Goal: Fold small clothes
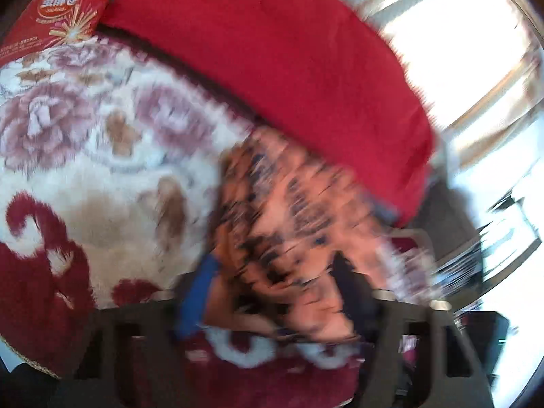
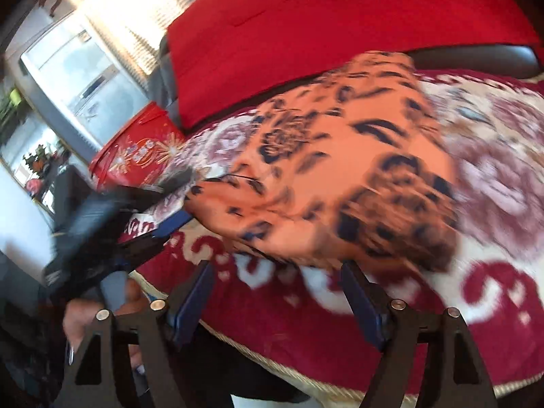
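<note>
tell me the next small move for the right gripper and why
Probably ease the right gripper forward to pinch the near edge of the orange garment. Its jaws stand open with nothing between them, just short of that edge, while the left gripper appears to have the garment bunched between its fingers. The garment lies crumpled on the blanket, not yet folded flat.

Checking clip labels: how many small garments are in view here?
1: an orange patterned garment lies on the floral blanket, in front of the red cushion. The left gripper appears to pinch it. Motion blur might hide others.
</note>
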A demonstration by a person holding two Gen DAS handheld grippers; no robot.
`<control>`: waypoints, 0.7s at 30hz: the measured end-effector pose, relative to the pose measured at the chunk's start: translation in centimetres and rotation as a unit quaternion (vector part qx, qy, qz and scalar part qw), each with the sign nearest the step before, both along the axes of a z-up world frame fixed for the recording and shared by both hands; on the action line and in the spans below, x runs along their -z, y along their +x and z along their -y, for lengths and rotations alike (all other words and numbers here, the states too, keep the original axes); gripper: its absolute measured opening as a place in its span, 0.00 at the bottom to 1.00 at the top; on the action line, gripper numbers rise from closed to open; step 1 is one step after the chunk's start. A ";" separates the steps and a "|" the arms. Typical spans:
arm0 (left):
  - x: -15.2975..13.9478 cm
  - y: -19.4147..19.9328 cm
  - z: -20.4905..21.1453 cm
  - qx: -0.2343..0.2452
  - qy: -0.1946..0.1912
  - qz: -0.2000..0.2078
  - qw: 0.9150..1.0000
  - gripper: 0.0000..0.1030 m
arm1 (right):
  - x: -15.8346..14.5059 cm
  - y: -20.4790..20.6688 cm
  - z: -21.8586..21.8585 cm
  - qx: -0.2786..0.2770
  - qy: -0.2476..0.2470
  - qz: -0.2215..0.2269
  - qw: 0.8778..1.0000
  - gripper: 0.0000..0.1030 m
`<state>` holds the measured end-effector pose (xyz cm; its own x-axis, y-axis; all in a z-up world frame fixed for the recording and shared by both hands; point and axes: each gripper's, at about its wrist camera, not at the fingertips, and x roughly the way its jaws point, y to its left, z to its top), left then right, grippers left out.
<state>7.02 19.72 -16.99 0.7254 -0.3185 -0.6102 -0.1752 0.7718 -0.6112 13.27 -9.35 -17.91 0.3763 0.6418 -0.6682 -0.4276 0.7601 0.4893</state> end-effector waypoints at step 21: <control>-3.9 1.4 5.4 -0.031 0.218 -0.072 0.973 0.48 | 2.4 0.3 11.3 0.084 0.086 -0.072 0.990 0.83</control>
<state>8.38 14.37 -13.10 0.6325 0.0349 -0.7738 -0.2890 0.9375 -0.1940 13.52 -20.69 -20.27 0.3956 0.6876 -0.6088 -0.2179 0.7143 0.6651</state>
